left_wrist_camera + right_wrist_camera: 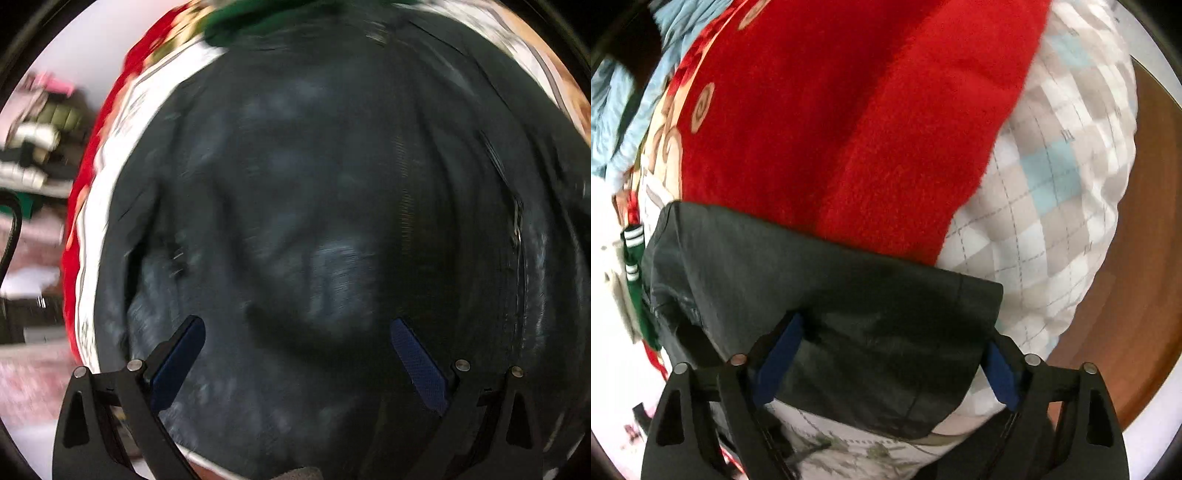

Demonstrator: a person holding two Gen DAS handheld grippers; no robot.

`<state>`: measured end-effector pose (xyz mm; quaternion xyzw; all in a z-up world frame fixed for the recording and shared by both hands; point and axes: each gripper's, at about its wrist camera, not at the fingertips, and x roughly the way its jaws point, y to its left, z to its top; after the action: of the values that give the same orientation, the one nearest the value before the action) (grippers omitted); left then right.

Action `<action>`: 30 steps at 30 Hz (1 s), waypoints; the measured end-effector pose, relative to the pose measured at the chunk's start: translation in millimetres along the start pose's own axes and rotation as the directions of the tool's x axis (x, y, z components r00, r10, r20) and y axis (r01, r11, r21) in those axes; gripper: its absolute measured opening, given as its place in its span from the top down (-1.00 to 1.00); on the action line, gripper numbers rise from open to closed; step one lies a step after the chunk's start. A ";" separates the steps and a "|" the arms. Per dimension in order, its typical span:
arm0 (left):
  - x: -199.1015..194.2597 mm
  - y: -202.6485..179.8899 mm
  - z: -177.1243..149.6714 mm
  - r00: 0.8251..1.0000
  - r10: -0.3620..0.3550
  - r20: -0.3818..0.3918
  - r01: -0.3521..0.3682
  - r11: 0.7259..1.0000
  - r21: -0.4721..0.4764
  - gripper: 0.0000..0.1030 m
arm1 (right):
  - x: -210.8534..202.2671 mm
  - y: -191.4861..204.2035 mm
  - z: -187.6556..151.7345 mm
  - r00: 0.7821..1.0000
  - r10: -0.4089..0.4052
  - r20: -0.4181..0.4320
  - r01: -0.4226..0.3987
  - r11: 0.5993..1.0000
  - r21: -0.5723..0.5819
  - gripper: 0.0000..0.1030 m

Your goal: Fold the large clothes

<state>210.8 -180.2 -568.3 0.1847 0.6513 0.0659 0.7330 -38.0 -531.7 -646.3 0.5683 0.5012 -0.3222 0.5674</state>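
A large dark grey-black garment (314, 221) fills almost the whole left wrist view, spread flat with seams and faded patches; the picture is motion-blurred. My left gripper (297, 328) is open just above it, holding nothing. In the right wrist view a folded end of the same dark garment (849, 314) lies across the bed. My right gripper (894, 332) is open, its blue-padded fingers (779, 354) straddling that cloth without closing on it.
A red fleece blanket (849, 110) lies past the garment on a patchwork quilt (1052, 192). A green striped cloth (635, 273) sits at the left, light blue fabric (631, 110) beyond. A wooden bed edge (1145, 240) runs on the right. Cluttered shelves (37, 140) stand left.
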 end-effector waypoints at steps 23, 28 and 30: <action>-25.6 80.7 48.5 0.992 -0.054 0.113 0.069 0.989 -0.134 -1.00 | -166.4 288.2 -17.8 0.898 0.438 0.050 -0.387 0.837 -0.387 0.49; -5.9 145.0 54.3 0.995 -0.047 0.086 0.070 0.955 -0.290 -1.00 | -111.9 411.7 -92.4 0.892 0.440 -0.101 -0.418 0.719 -0.555 0.50; 3.0 165.0 54.0 0.996 -0.035 0.080 0.059 0.942 -0.330 -1.00 | -71.1 465.6 -139.3 0.900 0.401 -0.169 -0.412 0.661 -0.627 0.50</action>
<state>287.8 -36.9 -507.7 0.0452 0.6079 0.1504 0.7783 348.7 -343.2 -409.3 0.4359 0.4460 0.0109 0.7816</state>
